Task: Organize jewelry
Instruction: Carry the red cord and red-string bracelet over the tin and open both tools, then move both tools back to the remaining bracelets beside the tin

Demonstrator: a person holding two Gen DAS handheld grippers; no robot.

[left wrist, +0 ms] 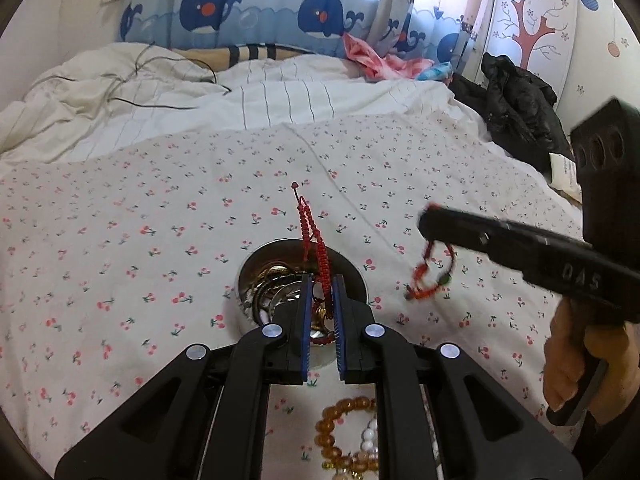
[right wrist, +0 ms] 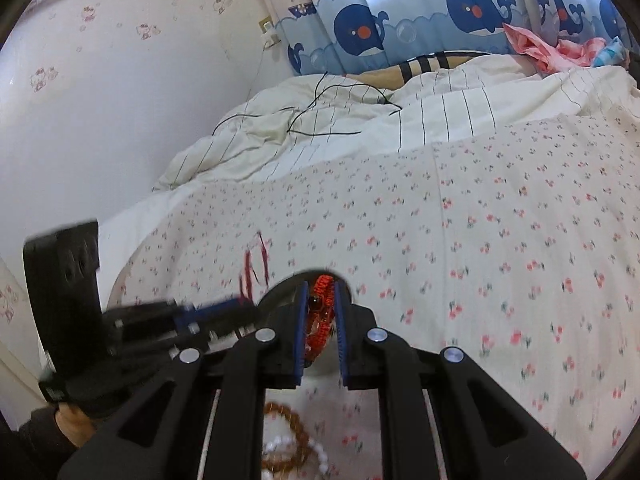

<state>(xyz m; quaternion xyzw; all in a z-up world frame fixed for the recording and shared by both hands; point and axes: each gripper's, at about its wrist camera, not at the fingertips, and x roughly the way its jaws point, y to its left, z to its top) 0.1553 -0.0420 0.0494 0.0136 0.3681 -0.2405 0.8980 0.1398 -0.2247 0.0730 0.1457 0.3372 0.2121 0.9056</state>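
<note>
Left wrist: bowl (left wrist: 360, 276) rim beside tool (left wrist: 320, 292).

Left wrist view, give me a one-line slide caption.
Left gripper pinches a red braided cord above a metal jewelry bowl while the right gripper dangles a red bracelet.
</note>
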